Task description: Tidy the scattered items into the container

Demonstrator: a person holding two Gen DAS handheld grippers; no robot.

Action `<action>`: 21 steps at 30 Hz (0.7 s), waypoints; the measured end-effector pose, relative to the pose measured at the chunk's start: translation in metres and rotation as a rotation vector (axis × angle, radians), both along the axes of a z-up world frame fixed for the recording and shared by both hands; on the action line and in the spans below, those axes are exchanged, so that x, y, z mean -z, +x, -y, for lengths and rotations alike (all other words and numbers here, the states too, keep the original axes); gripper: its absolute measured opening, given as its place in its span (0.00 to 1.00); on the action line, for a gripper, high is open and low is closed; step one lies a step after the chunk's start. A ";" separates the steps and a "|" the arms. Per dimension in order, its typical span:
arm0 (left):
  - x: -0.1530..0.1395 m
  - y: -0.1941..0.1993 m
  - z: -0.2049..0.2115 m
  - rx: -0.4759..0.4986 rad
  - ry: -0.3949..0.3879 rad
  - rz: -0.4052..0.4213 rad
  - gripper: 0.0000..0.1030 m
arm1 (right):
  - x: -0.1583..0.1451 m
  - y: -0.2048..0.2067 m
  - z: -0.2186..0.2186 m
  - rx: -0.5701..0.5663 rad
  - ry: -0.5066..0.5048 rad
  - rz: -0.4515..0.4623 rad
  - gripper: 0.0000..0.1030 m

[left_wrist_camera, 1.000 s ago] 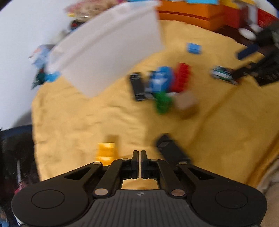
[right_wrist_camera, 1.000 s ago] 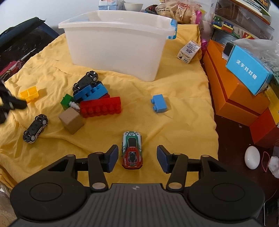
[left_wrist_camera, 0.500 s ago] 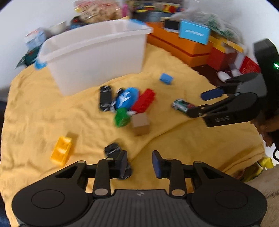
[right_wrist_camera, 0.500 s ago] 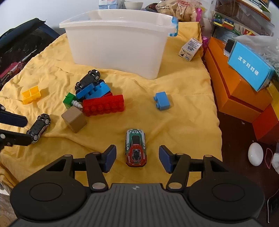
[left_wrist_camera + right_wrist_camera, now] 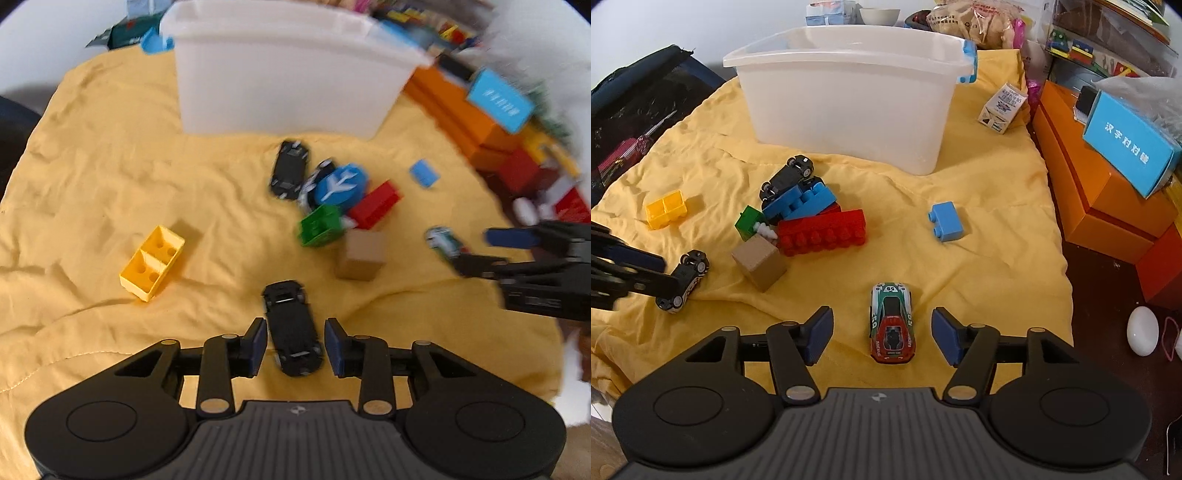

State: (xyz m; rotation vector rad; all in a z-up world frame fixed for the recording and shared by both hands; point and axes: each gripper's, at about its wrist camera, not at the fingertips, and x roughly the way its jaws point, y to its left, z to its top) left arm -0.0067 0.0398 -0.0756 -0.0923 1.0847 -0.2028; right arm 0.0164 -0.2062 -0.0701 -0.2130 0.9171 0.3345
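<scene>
A white plastic bin (image 5: 849,92) stands at the back of a yellow cloth (image 5: 997,221); it also shows in the left wrist view (image 5: 288,70). My left gripper (image 5: 294,349) is open with a black toy car (image 5: 293,330) between its fingers, pads apart from it. My right gripper (image 5: 881,338) is open around a red-green racing car (image 5: 892,323) on the cloth. A pile of red (image 5: 822,232), blue (image 5: 799,201) and green (image 5: 748,221) bricks with a second black car (image 5: 786,177) lies mid-cloth.
A brown cube (image 5: 759,262), a yellow brick (image 5: 666,208) and a light blue brick (image 5: 945,221) lie loose. Orange boxes (image 5: 1100,199) and a blue box (image 5: 1130,147) stand to the right. A small carton (image 5: 1003,107) sits beside the bin. A dark bag (image 5: 631,114) lies at the left.
My left gripper opened and swung around, coming down so the black car now sits between its fingers. My right gripper edged forward over the racing car.
</scene>
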 end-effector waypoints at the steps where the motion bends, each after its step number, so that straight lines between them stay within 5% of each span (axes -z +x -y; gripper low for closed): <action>1: 0.005 0.003 0.000 -0.003 -0.009 -0.014 0.36 | 0.000 0.000 0.000 0.001 -0.002 0.002 0.61; 5: 0.013 0.007 -0.010 -0.039 -0.088 -0.049 0.34 | 0.000 0.000 0.005 0.022 0.004 -0.001 0.61; 10: 0.017 0.009 -0.038 -0.111 -0.305 -0.090 0.35 | 0.001 0.001 0.009 0.043 0.007 -0.006 0.61; 14: 0.027 0.012 -0.043 -0.138 -0.348 -0.128 0.30 | 0.001 0.001 0.009 0.048 0.008 -0.006 0.61; 16: 0.018 0.013 -0.030 -0.093 -0.241 -0.093 0.30 | 0.001 0.002 0.009 0.050 0.007 -0.006 0.61; 21: -0.004 -0.005 0.046 0.267 0.467 0.170 0.30 | 0.001 0.004 0.007 0.048 0.011 -0.008 0.61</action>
